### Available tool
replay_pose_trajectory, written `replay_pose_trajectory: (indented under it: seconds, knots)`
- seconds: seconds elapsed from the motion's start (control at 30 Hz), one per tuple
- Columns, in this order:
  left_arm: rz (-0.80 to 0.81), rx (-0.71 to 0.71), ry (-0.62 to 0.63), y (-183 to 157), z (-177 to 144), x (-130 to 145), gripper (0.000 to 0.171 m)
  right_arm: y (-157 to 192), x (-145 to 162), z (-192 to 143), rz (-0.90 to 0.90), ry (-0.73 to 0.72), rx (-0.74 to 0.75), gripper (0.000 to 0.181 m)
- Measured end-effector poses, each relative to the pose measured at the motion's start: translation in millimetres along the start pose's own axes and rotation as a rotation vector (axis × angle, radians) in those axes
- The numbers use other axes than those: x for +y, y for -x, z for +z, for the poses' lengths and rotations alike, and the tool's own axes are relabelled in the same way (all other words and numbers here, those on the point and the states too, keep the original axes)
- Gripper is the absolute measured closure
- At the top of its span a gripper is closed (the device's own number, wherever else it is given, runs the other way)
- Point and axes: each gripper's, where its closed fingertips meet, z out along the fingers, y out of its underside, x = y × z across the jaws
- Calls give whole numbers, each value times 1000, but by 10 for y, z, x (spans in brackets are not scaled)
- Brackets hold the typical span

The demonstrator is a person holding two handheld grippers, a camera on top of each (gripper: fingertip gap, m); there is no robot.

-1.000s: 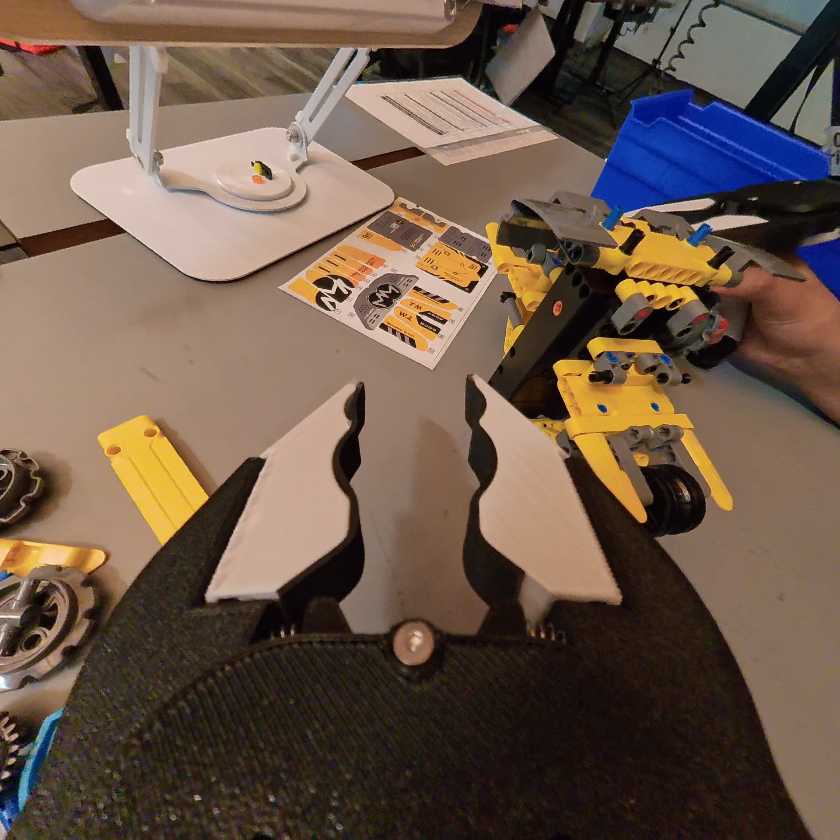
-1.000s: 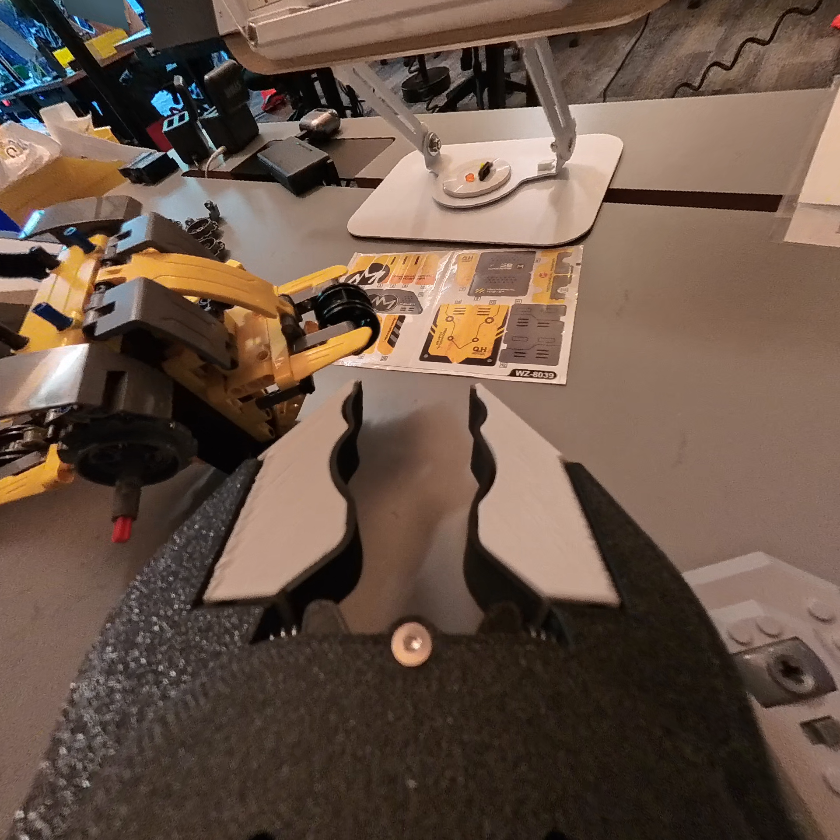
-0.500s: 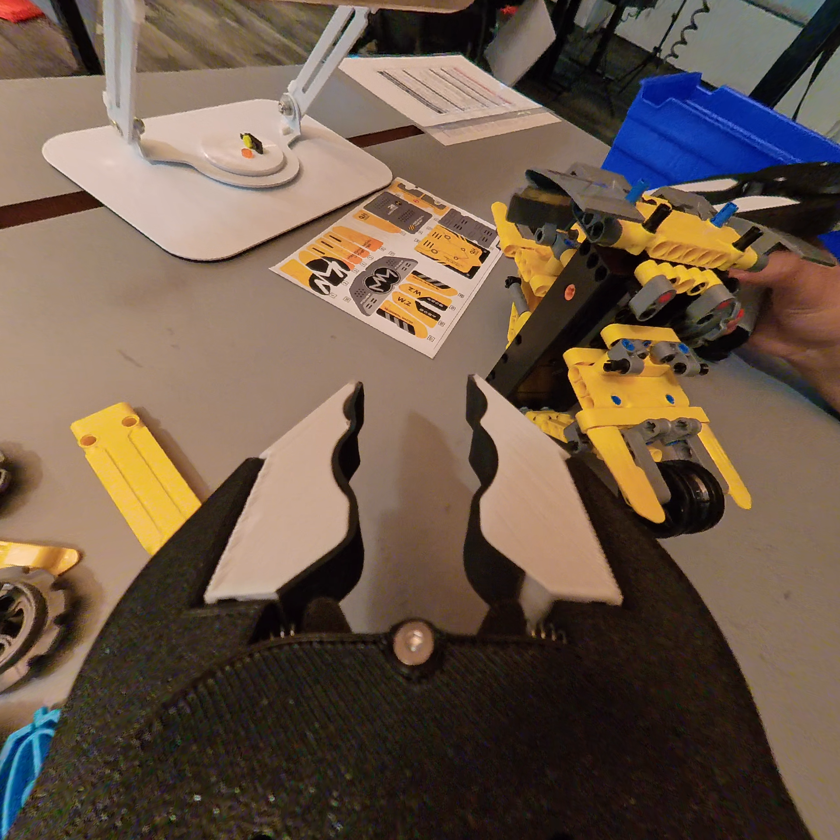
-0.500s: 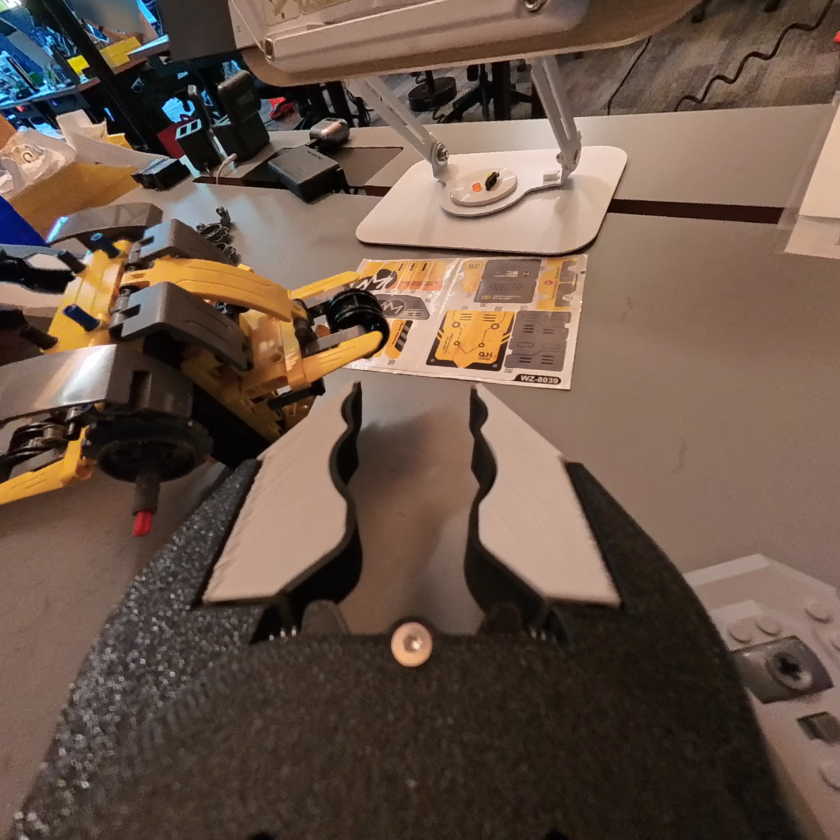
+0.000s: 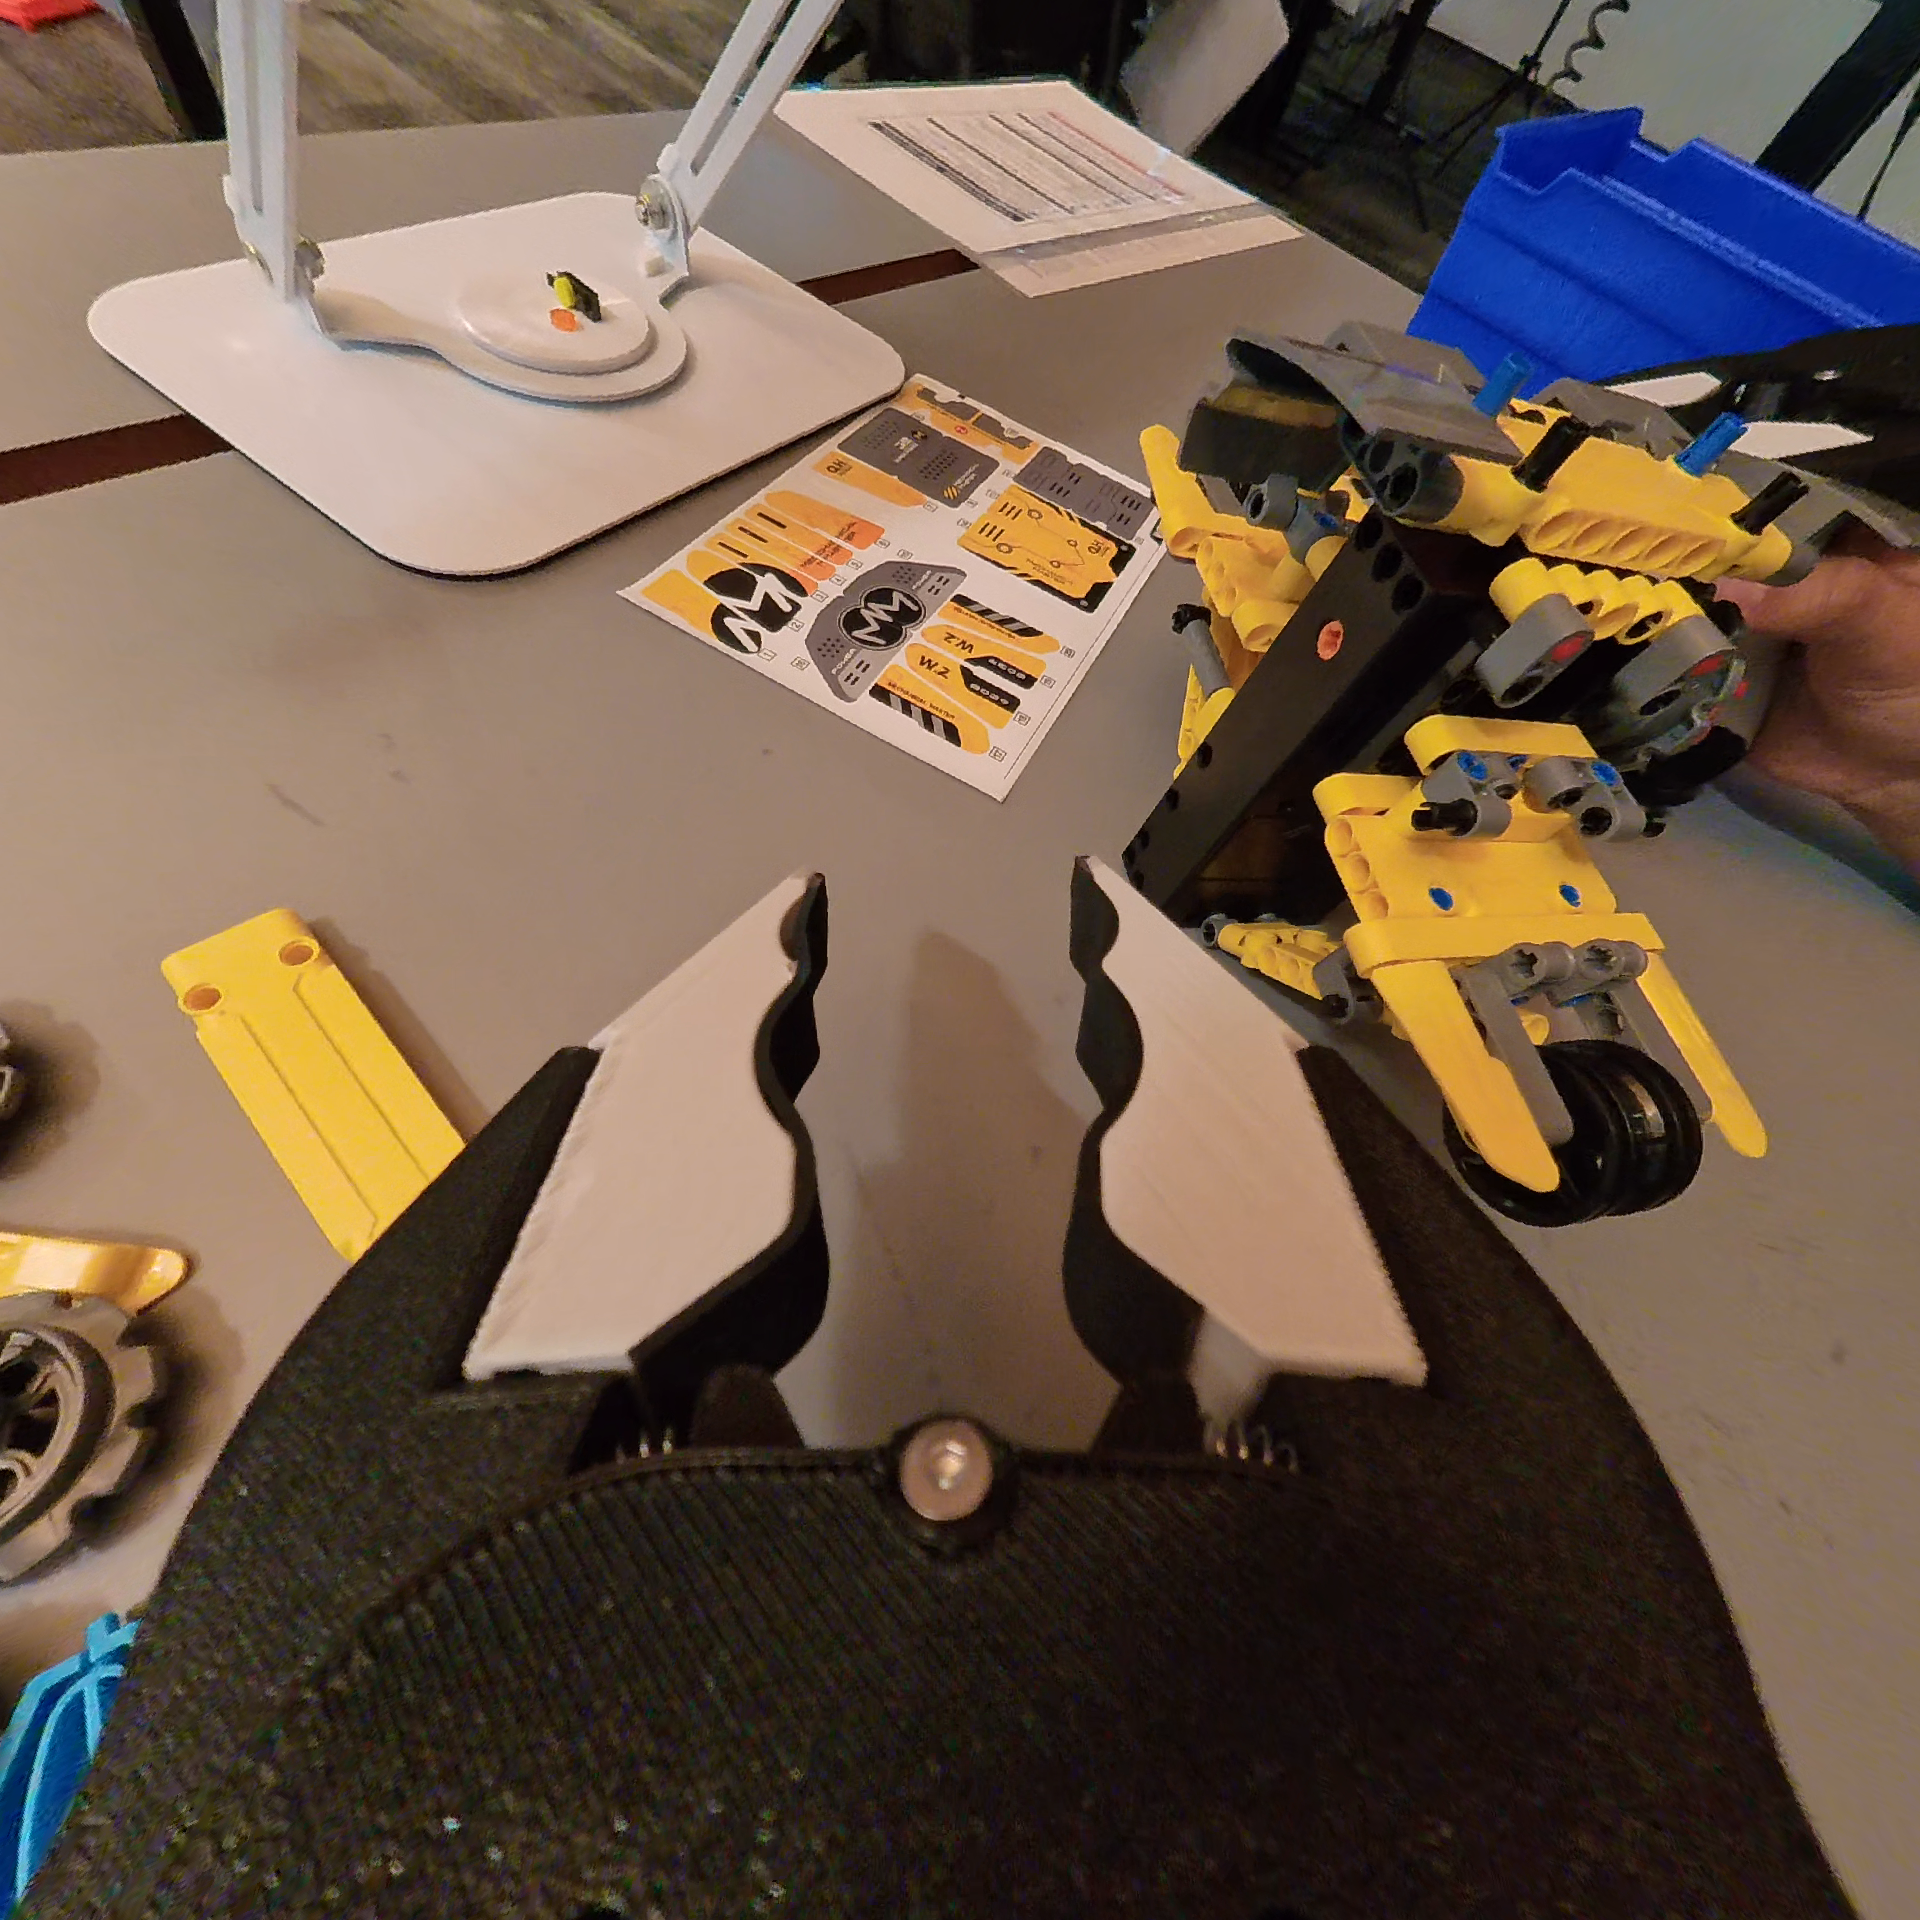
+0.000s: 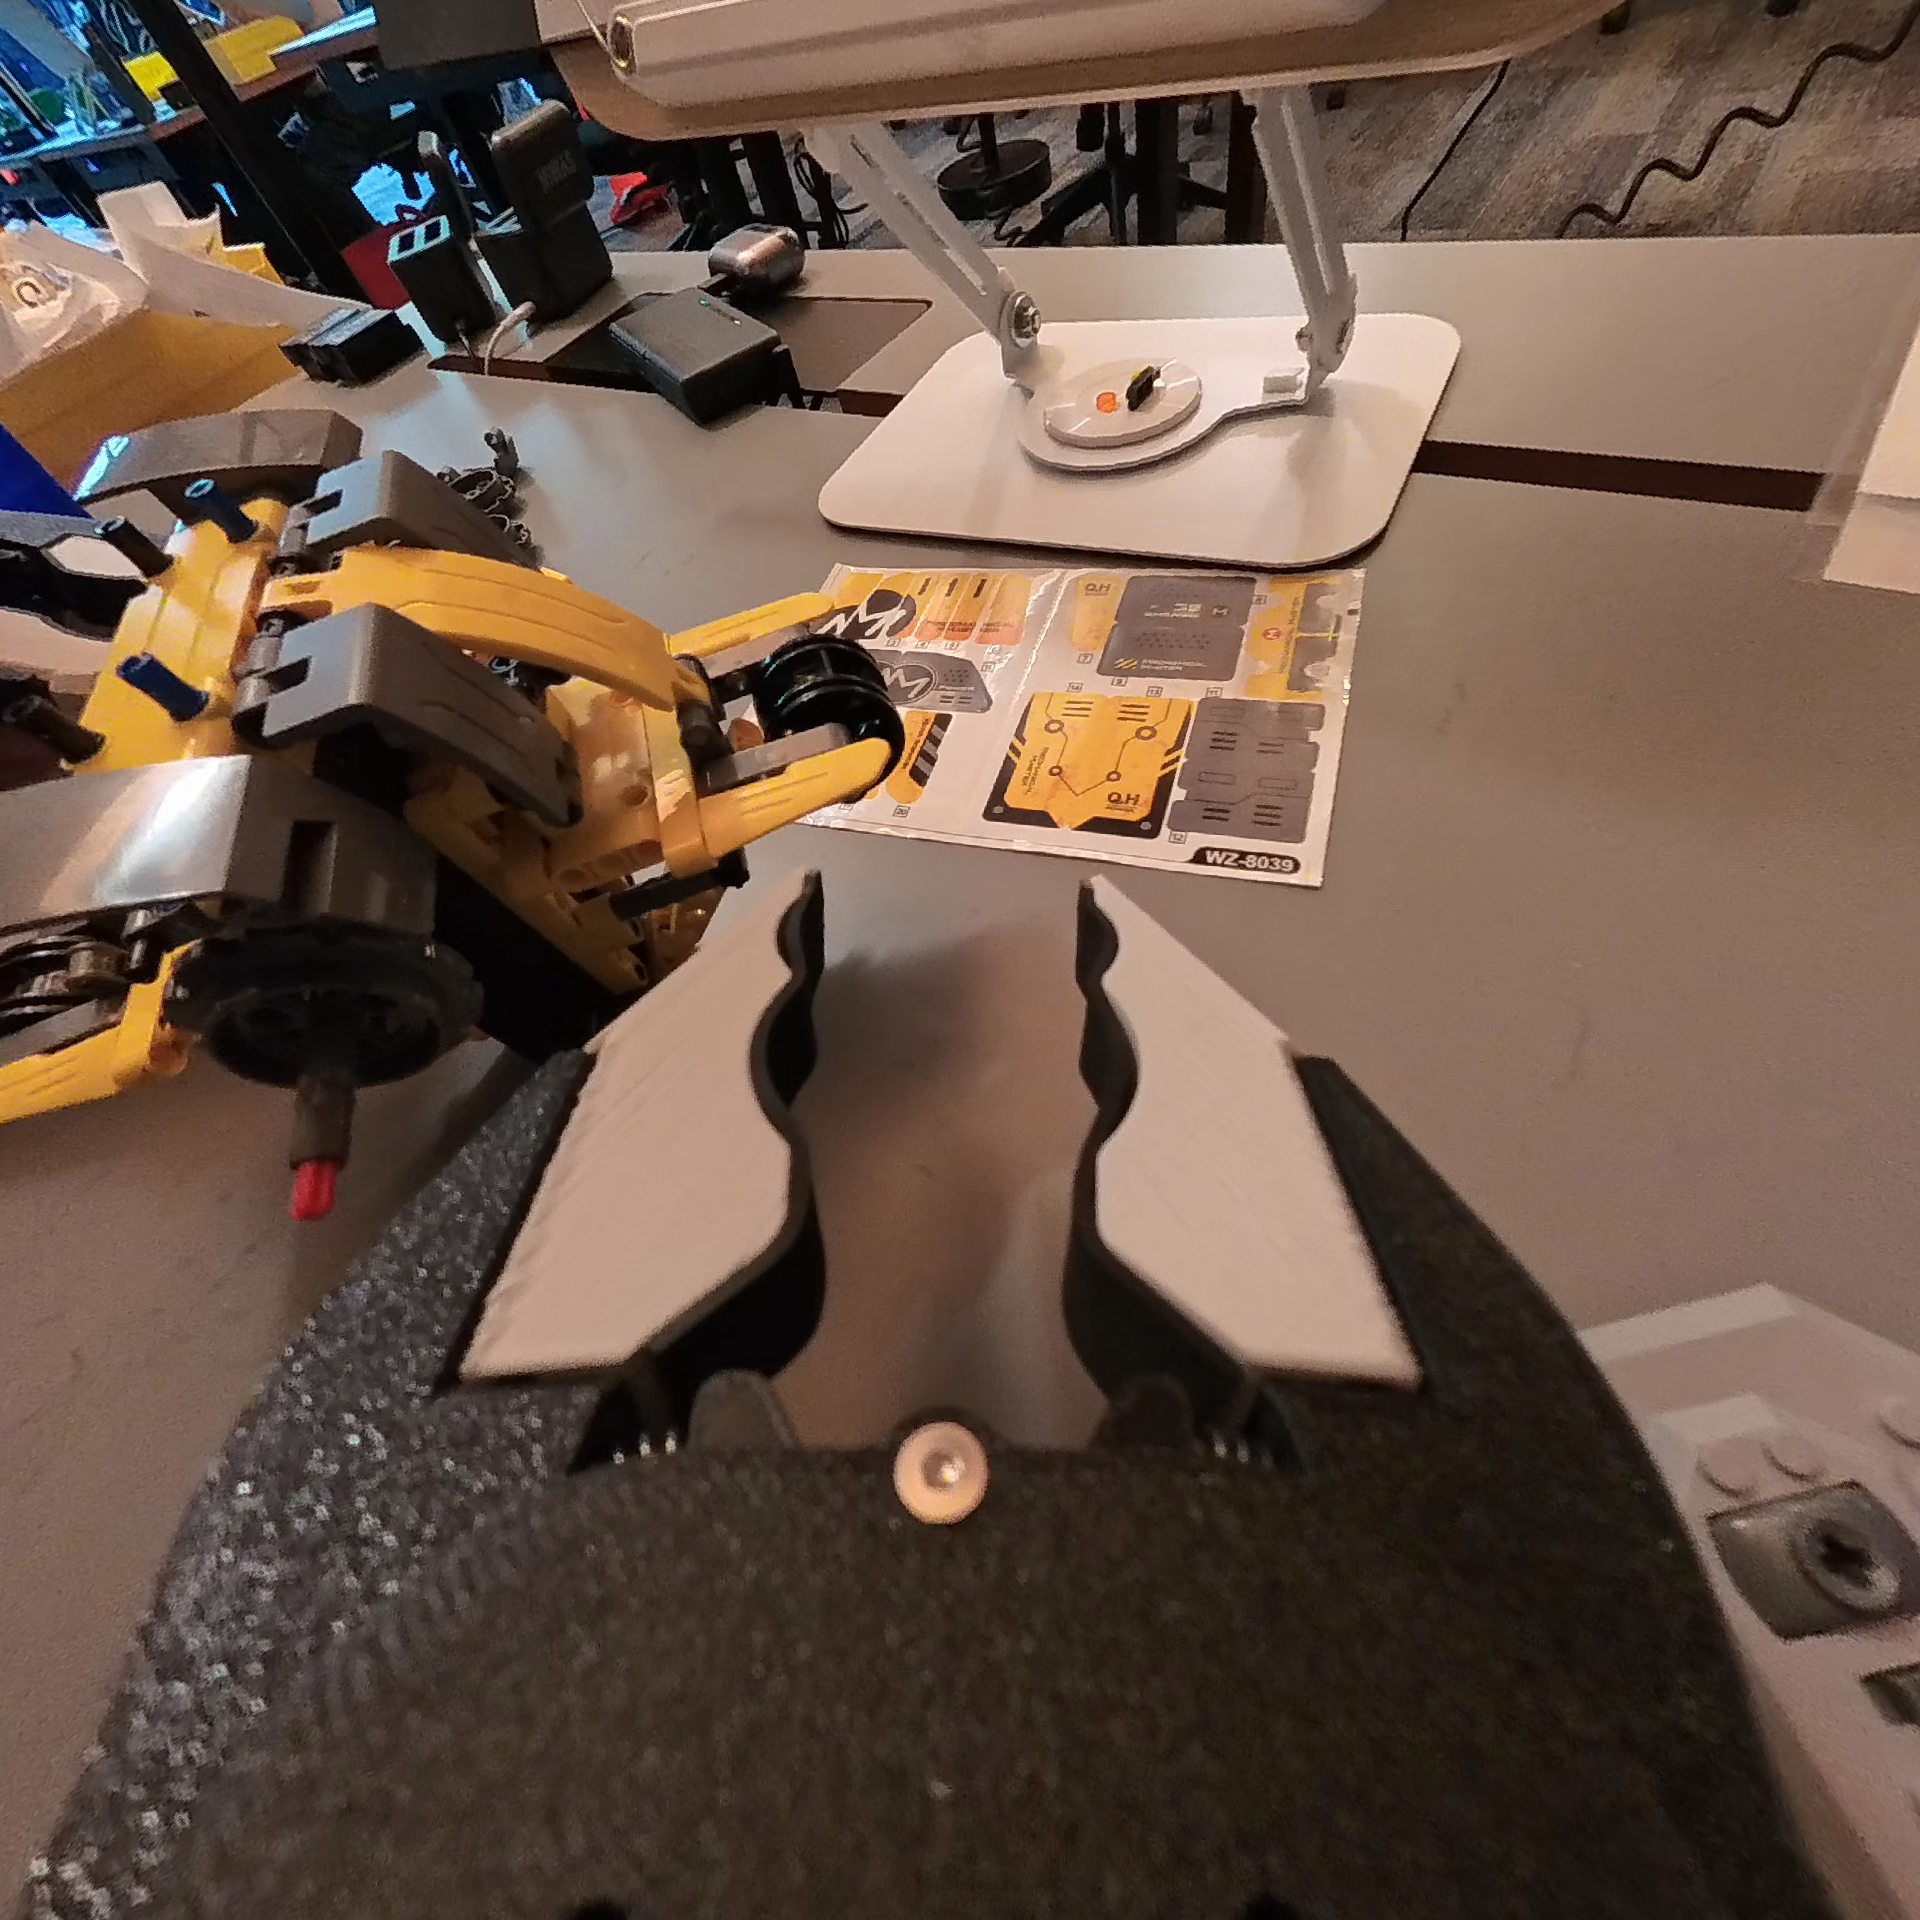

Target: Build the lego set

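A yellow, black and grey brick-built vehicle model [image 5: 1455, 727] stands tilted on the grey table, right of my left gripper [image 5: 948, 894]; a person's hand [image 5: 1849, 707] holds its far side. My left gripper is open and empty, its right finger close beside the model's black beam. In the right wrist view the same model [image 6: 364, 769] lies to the left of my right gripper [image 6: 948, 894], which is open and empty above bare table. A sticker sheet [image 5: 914, 582] lies ahead of both grippers; it also shows in the right wrist view [image 6: 1122, 717].
A white stand base [image 5: 468, 374] sits behind the sheet [image 6: 1143, 436]. A yellow panel [image 5: 312, 1070], toothed grey wheels [image 5: 62, 1423] and a blue part [image 5: 52, 1745] lie at left. A blue bin [image 5: 1662, 249] is at far right. A grey studded plate [image 6: 1787, 1558] lies at the right gripper's side. The grey studded plate [image 6: 1787, 1558] lies around 12 cm away from my right fingertips.
The left gripper has shifted to the right and forward, so the loose parts at left slid toward the frame edge. The right gripper has edged back slightly. Both stay open.
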Motion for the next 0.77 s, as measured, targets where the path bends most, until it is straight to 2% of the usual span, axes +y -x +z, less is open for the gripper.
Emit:
replay_pose_trajectory:
  seconds: [0.47,0.6,0.77]
  knots:
    - [17,-2,21,-21,34,34,126,-13,6,11,4,5,6,130]
    - [11,-32,-1,22,19,-4,115,0,12,6,17,10,-11,131]
    - [-3,-35,-17,40,-9,-39,113,-6,16,6,31,11,-17,131]
